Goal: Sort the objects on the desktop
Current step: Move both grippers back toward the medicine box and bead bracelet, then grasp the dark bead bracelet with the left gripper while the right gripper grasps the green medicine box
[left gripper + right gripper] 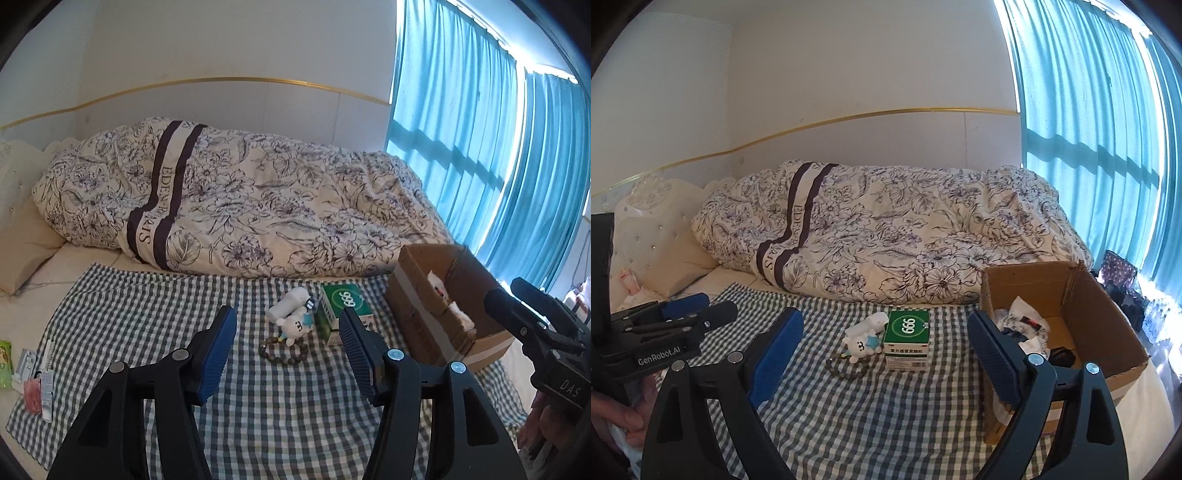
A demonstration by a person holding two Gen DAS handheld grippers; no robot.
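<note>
Both grippers, left (pixel 288 328) and right (pixel 886 339), hovering with jaws spread over checked cloth (pixel 849 406); green box (pixel 908 339) sitting beside cardboard box (pixel 1108 332).

Open cloth in front, clutter beside the box

Bare checked cloth (pixel 886 424) lies before the green box (pixel 908 339); toy (pixel 860 345) and beads (pixel 846 367) crowd its left, cardboard box (pixel 1108 332) walls its right.

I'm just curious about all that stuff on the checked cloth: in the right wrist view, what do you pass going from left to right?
Bead bracelet → white plush toy → green and white box marked 999 → cardboard box holding a few things.
</note>
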